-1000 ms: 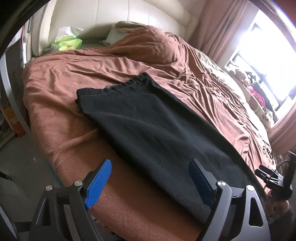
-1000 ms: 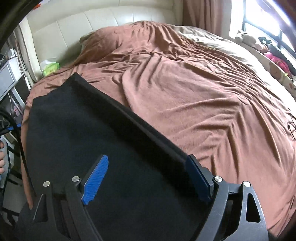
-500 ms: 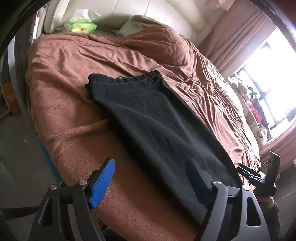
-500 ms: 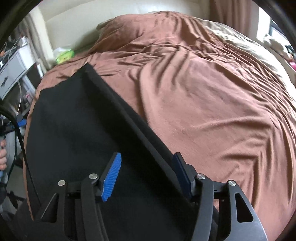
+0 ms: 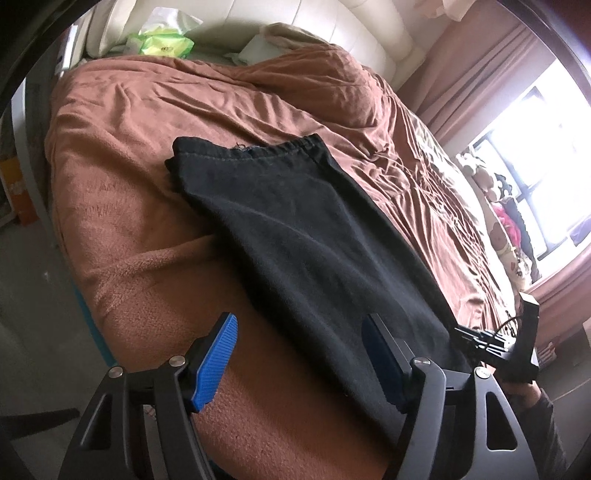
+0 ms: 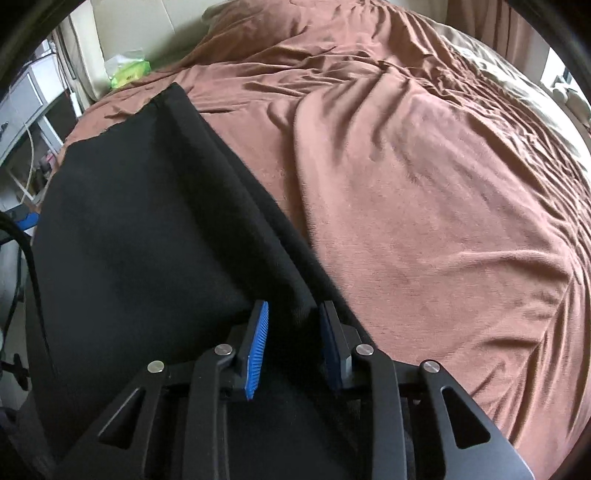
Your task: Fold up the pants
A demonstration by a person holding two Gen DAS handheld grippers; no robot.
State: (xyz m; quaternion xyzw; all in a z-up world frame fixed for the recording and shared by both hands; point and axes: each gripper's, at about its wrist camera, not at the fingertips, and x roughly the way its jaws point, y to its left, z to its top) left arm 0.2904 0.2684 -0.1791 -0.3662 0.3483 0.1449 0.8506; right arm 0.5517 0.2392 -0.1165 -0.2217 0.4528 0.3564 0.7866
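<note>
Now my right gripper [image 6: 291, 347] has drawn its jaws in from a wide spread to a narrow gap, and they are closing on the raised edge of the black pants [image 6: 147, 229]. A ridge of dark cloth sits between the blue pads [image 6: 255, 350]; whether they press it firmly yet I cannot quite tell, but it reads as a pinch on the fabric.

My left gripper [image 5: 299, 354] has narrowed only a little and its jaws are closing slowly. They stand spread, one pad [image 5: 216, 356] over the brown bedspread [image 5: 129, 206], the other at the side edge of the pants, with no cloth pinched between them.

The pants lie flat and long near the side edge of the bed, waistband [image 5: 273, 151] toward the headboard [image 5: 295, 22], hem end toward me. The view has also swung closer to that near end since a second ago.

Judgement: one end corner looks caught on the right; the left must take its corner before the hem can be carried up to the waistband.

Writing: a green packet [image 5: 164, 44] sits by the headboard, its print too small to read. No label is legible on the pants.
</note>
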